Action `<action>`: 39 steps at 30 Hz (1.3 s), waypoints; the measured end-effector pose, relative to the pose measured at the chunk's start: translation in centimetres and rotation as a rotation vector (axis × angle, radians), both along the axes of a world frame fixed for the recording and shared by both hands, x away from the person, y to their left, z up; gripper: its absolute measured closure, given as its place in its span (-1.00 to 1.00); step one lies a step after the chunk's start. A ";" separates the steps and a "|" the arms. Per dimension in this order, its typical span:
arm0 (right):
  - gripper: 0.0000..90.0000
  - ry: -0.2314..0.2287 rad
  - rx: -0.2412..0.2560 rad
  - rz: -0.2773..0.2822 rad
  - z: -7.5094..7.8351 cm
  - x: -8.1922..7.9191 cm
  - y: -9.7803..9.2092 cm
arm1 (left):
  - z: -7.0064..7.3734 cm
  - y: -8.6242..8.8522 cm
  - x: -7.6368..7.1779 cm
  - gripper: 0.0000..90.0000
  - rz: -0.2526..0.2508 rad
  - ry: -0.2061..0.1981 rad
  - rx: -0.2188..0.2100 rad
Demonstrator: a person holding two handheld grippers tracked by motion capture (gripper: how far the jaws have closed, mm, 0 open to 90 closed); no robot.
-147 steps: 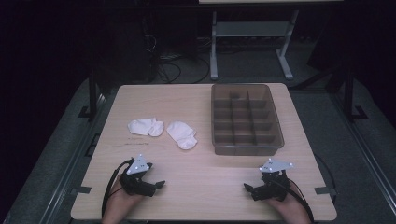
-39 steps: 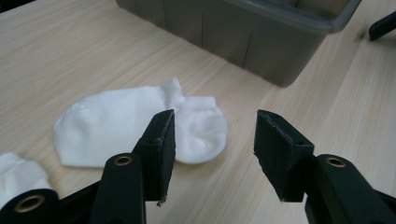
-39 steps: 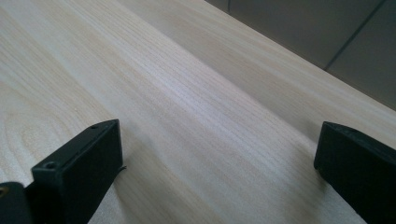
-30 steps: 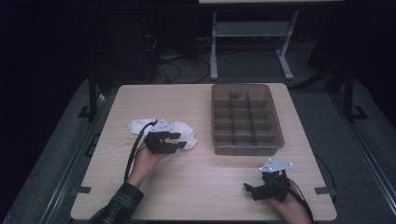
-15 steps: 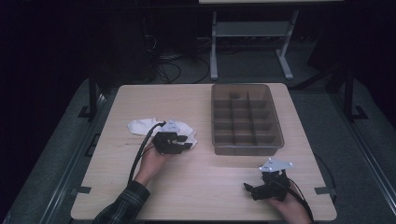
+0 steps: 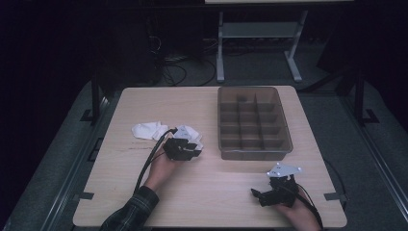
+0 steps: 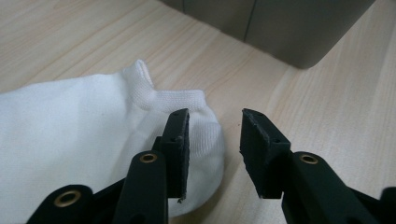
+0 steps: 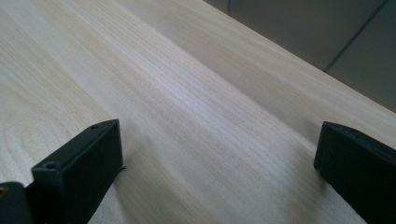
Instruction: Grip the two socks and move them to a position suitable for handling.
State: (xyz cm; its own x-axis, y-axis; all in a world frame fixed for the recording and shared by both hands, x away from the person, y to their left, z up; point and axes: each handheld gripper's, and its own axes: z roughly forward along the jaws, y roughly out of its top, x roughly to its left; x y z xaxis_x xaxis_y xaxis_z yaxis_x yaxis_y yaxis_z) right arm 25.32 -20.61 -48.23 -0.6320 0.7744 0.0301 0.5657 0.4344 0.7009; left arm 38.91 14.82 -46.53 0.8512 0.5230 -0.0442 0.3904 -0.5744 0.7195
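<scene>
The left gripper (image 7: 215,140) hangs low over the near sock's (image 7: 70,135) cuff, jaws apart to pinch it, while the right gripper (image 6: 269,192), spread wide, rests near the table (image 6: 211,187) edge.

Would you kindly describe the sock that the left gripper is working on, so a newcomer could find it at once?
On the wooden table, look left of the grey divided tray. Two white socks lie there side by side; this sock is the one nearer the tray, under the open left gripper, whose jaws straddle its ribbed cuff. The other sock lies farther left, untouched.
</scene>
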 end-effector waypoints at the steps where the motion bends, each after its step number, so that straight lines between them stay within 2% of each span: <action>1: -0.98 0.000 0.000 0.000 0.0 0.0 0.0 | -0.2 0.0 0.1 0.44 0.004 0.006 -0.001; 4: -0.98 0.000 0.000 -0.001 0.0 0.0 0.0 | -0.3 0.0 0.2 0.49 0.013 0.007 -0.007; 8: -0.98 0.000 0.000 -0.001 0.0 0.0 0.0 | -0.2 0.1 0.3 0.70 0.019 0.003 0.005; 9: -0.98 0.001 -0.001 0.000 0.0 0.0 0.0 | -0.2 0.2 0.3 0.70 0.020 0.009 0.002; 11: -0.98 0.001 -0.001 0.001 0.0 0.0 0.0 | -0.2 0.1 0.3 0.88 0.018 0.013 0.000; 14: -0.98 0.001 -0.001 0.001 0.0 0.0 0.0 | -0.1 0.1 0.2 0.94 0.026 0.016 0.001; 21: -0.98 0.001 0.000 0.001 0.0 0.0 0.0 | 0.7 0.5 0.0 0.96 0.039 0.003 -0.023; 25: -0.98 0.001 0.000 0.002 0.0 0.0 0.0 | 1.3 0.8 -0.1 0.96 0.044 0.003 -0.053; 29: -0.98 0.001 -0.001 0.002 0.0 0.0 0.0 | 2.3 1.2 -0.2 0.96 0.042 -0.013 -0.059; 39: -0.98 0.001 0.000 0.004 0.0 0.1 0.1 | 5.1 2.3 -0.9 0.96 0.055 -0.061 -0.106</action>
